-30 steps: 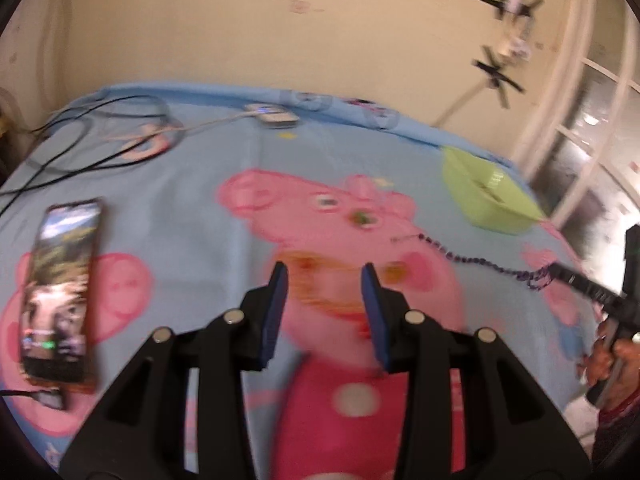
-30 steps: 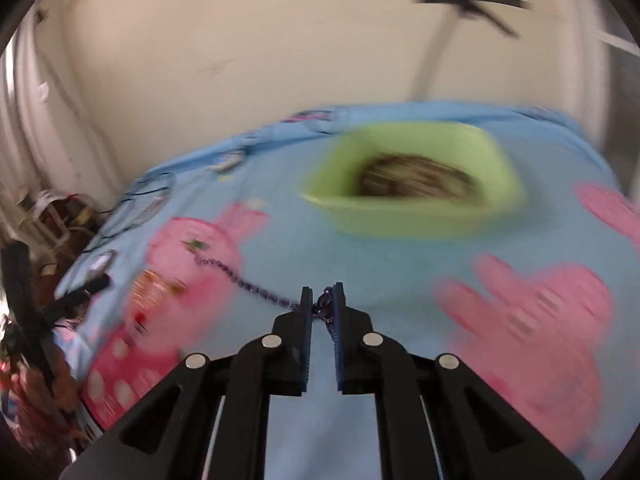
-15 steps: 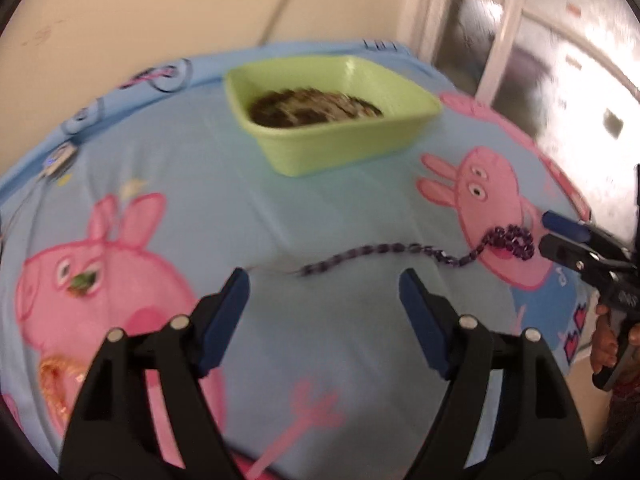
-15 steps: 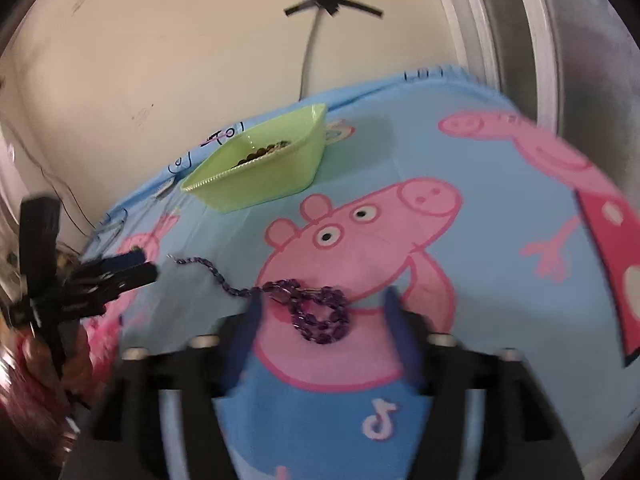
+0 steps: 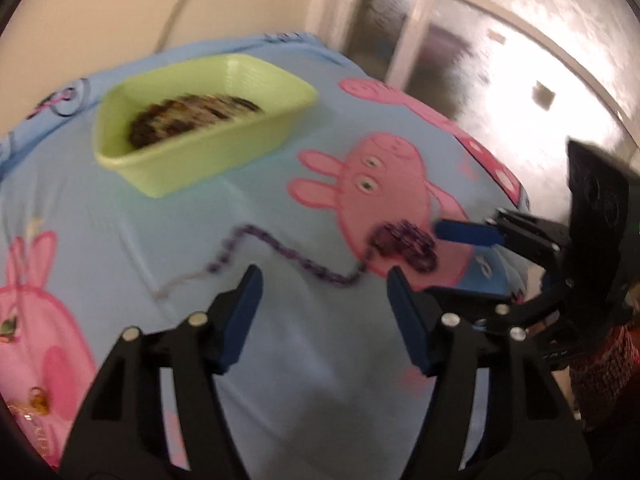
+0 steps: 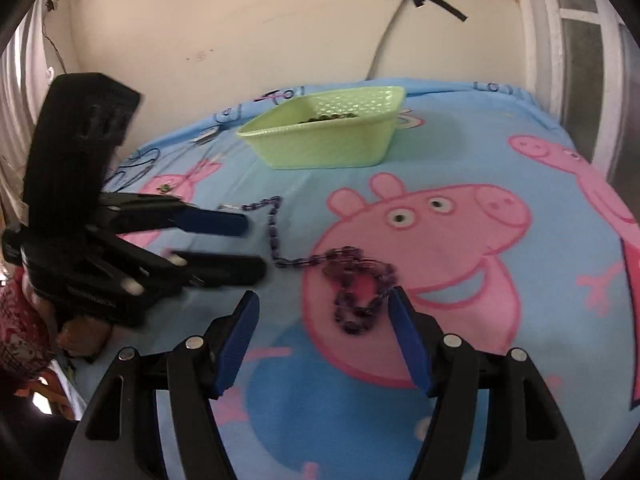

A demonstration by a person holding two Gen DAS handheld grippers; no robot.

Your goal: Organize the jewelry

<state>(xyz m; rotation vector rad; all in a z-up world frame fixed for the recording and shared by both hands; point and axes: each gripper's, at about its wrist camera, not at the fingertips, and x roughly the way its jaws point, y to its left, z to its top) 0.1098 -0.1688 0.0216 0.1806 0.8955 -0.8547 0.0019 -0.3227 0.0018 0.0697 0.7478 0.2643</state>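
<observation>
Two grippers, left (image 5: 322, 294) and right (image 6: 322, 316), both wide, empty | chain (image 6: 352, 280) mid-frame on sheet (image 6: 500, 352), coil at right gripper's tips | basket (image 6: 332, 136) top centre, part filled | step: pickup; next: close on coil, carry to basket.

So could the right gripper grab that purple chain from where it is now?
Probably yes. The right gripper is open, the bunched end of the purple chain lies flat between its fingertips, and nothing covers it; the left gripper sits off to one side.
</observation>
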